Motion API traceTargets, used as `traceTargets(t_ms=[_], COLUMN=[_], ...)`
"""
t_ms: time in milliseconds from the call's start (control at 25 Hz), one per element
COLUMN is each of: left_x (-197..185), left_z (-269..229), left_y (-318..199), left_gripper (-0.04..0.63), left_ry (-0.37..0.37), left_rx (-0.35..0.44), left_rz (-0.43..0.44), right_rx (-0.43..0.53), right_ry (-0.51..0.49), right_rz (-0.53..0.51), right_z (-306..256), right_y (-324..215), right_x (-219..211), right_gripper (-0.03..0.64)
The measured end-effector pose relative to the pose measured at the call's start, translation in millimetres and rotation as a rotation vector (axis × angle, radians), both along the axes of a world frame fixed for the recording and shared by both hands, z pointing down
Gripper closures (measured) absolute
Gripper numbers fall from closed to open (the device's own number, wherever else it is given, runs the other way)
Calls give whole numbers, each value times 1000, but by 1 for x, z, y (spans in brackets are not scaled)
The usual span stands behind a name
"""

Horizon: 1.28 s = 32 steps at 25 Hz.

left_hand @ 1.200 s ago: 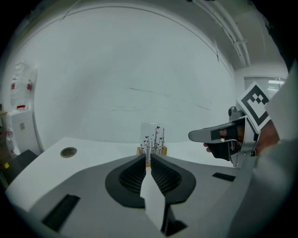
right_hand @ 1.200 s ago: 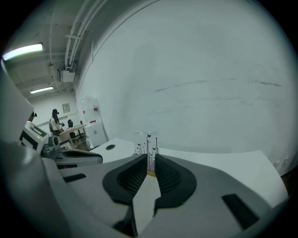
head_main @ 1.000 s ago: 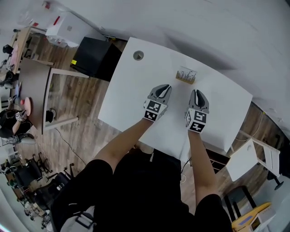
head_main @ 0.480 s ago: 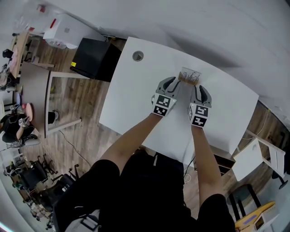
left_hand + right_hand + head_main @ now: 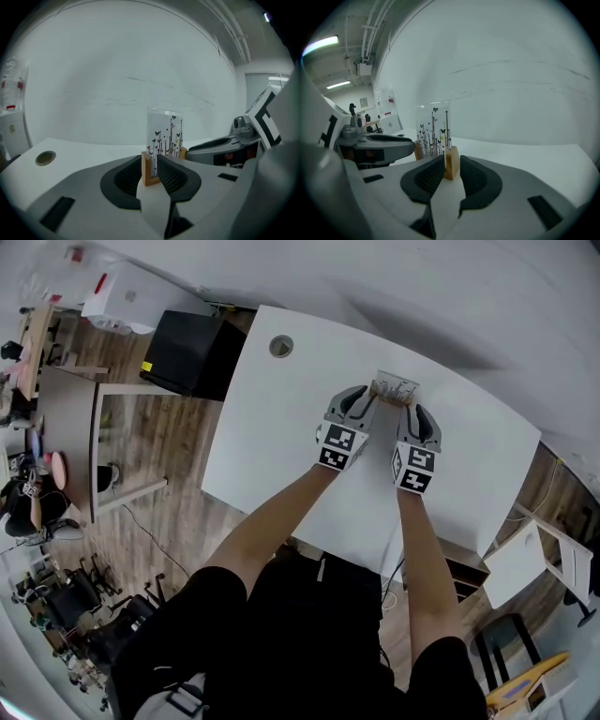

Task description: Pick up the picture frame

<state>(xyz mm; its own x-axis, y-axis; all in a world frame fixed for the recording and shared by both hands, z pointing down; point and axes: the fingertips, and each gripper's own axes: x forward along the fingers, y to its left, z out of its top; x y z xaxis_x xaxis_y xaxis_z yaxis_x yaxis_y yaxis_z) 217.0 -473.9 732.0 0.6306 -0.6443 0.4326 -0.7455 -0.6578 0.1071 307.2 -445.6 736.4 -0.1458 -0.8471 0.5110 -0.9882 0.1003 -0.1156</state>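
The picture frame (image 5: 395, 390) is a clear pane printed with dark stems and butterflies, standing upright on two small wooden feet near the far edge of the white table (image 5: 281, 446). My left gripper (image 5: 364, 401) is at its left end, and in the left gripper view the jaws of this gripper (image 5: 151, 169) press both sides of the left wooden foot (image 5: 149, 172). My right gripper (image 5: 413, 413) is at the right end, with its jaws (image 5: 451, 169) closed around the right wooden foot (image 5: 452, 164). The frame's pane (image 5: 433, 129) rises above both.
A round cable hole (image 5: 281, 346) sits at the table's far left corner. A black cabinet (image 5: 192, 357) stands on the wooden floor to the left, and a white wall runs close behind the frame. A small white side table (image 5: 511, 568) is at the right.
Both grippers moved forward across the table to the frame, one at each end, and their jaws now enclose its wooden feet.
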Motion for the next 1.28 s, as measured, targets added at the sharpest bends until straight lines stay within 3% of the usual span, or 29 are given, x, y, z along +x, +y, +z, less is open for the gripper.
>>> traceTargets(t_ms=[240, 880, 1080, 1280], left_x=[3, 5, 3, 15], left_z=[8, 11, 9, -6], left_y=[1, -8, -7, 6], left_gripper=[500, 506, 533, 534], left_ry=[18, 9, 30, 13], left_rx=[-44, -38, -73, -40], left_rz=[-5, -44, -49, -11], right_rx=[3, 29, 22, 42], right_ry=[29, 33, 29, 9], right_rz=[-29, -27, -22, 7], right_z=[4, 5, 3, -12], right_y=[2, -12, -10, 3], right_x=[-8, -4, -3, 8], right_gripper=[523, 539, 543, 546])
